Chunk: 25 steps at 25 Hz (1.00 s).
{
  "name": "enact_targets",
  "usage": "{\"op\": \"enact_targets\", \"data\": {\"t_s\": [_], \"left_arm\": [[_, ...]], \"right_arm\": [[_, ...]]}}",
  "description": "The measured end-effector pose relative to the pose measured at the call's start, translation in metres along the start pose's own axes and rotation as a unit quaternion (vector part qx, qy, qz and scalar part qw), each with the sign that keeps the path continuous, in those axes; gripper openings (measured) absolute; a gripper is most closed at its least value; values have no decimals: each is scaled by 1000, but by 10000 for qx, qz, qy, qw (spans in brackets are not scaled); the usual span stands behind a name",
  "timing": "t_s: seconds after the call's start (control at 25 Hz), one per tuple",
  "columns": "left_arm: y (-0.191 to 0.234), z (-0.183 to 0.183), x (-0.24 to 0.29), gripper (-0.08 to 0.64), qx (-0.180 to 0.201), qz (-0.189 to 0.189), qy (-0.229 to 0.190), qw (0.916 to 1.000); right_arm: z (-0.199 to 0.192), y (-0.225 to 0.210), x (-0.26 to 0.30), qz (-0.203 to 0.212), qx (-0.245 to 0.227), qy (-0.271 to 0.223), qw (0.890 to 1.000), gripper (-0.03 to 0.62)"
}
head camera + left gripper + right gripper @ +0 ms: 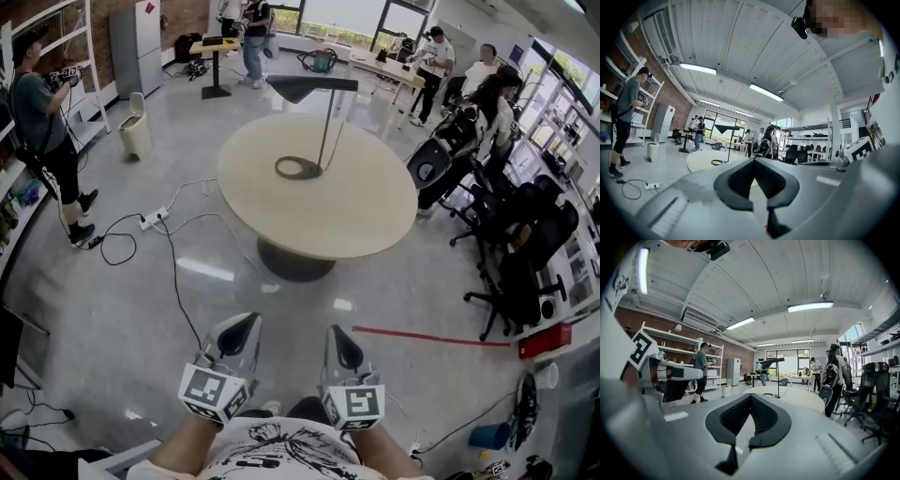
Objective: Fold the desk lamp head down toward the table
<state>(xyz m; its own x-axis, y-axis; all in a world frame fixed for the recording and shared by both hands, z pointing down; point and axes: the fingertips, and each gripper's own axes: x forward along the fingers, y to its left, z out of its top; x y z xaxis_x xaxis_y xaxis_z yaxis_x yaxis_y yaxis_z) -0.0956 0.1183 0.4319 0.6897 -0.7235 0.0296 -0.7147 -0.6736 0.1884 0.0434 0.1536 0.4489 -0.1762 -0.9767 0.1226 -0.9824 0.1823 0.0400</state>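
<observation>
Head view: desk lamp stands on round beige table, upper centre of frame. Ring base lies flat on the tabletop, thin stem goes up, dark head sits level at the top, not folded down. Nothing touches the lamp.

Both grippers sit at bottom centre, close to the person's body and well apart from the table. Left gripper is lower left of centre, right gripper just beside it, both pointing up-frame toward the table.

Left gripper view: left gripper has its jaw tips together, nothing between them. Lamp shows small, far off, mid-left.

Right gripper view: right gripper is likewise closed and empty. Lamp is in the distance, centre, above the tips.

Floor: white power strip with cables left of the table, red tape line lower right. Trash bin upper left. A person stands at the left edge by shelves. Office chairs cluster at the right edge.
</observation>
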Motion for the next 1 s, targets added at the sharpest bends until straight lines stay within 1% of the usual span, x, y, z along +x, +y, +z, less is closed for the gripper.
{"op": "enact_targets", "data": {"t_s": [0.08,0.16,0.28,0.44,0.56,0.72,0.88,1.0], "left_arm": [[11,-3,-2,5,-60,56,20,10000],[13,-7,-3,5,-32,81,46,10000],[11,-9,4,5,194,143,107,9997],[21,-1,26,5,191,247,57,9995],[37,-1,50,5,253,290,110,9992],[61,11,87,5,210,425,71,9989],[88,18,140,5,119,503,90,9986],[96,34,185,5,16,436,41,9990]], "right_arm": [[-2,10,7,71,-117,-25,9999,9],[-5,13,11,141,-187,-48,9997,9],[-8,7,17,237,-151,-35,9996,9],[-9,-8,42,361,-74,42,9993,9],[-12,-17,73,466,-104,83,9988,9],[-6,-34,118,619,-134,53,9980,9],[5,-61,170,673,-118,58,9976,9],[14,-86,207,777,-104,87,9969,9]]}}
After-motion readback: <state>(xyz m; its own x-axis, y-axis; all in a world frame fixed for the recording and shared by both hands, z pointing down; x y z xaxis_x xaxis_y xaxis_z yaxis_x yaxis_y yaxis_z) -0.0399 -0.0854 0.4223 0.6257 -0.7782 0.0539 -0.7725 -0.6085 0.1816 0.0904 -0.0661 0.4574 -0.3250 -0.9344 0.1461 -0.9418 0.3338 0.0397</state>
